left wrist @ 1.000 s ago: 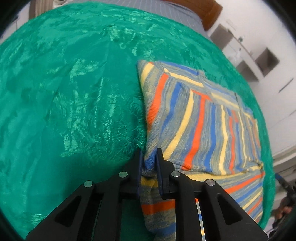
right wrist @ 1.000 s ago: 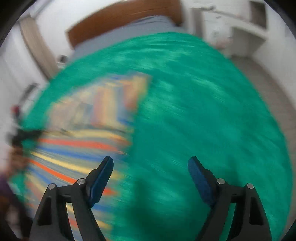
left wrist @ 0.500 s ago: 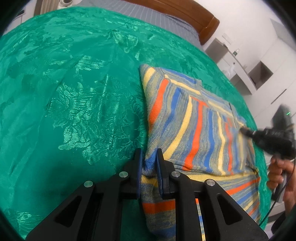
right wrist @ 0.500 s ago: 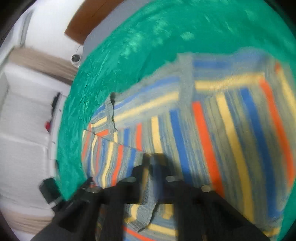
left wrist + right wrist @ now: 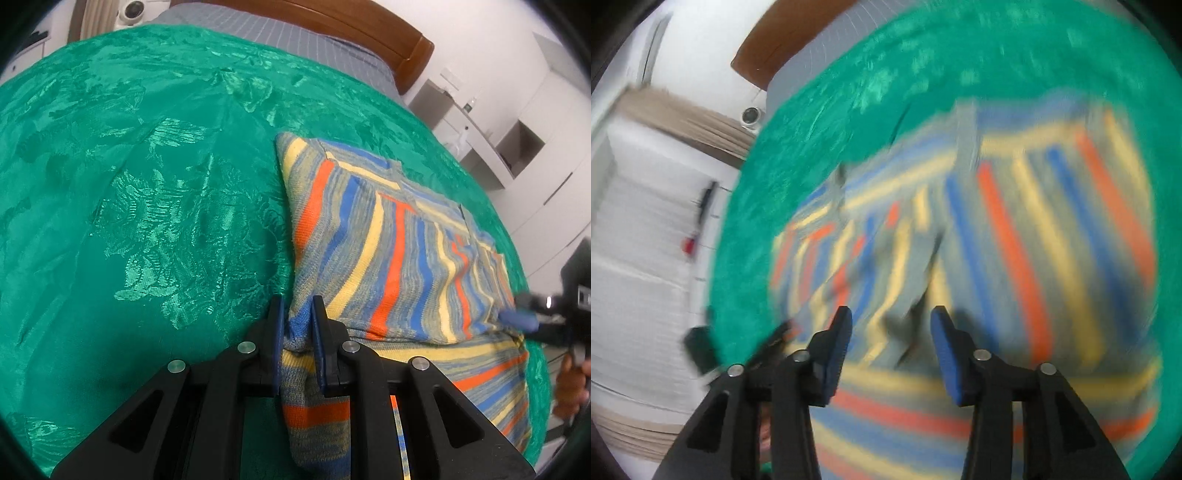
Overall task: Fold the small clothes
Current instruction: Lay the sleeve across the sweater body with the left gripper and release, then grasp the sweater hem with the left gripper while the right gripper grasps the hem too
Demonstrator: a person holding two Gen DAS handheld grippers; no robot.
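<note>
a glossy green patterned bedspread (image 5: 147, 206) carries the folded striped knit sweater (image 5: 406, 251). the left gripper (image 5: 297, 325) pinches the sweater's near corner; the right gripper (image 5: 890, 328), jaws just opening, hovers over it gripping nothing.

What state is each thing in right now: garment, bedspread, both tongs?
Striped knit garment: partly folded, flat on the bed, near corner pinched.
Shiny green patterned bedspread: spread out, lightly creased.
Left tongs: shut on the garment's corner.
Right tongs: open over the garment, jaws just reopened, nothing gripped.
</note>
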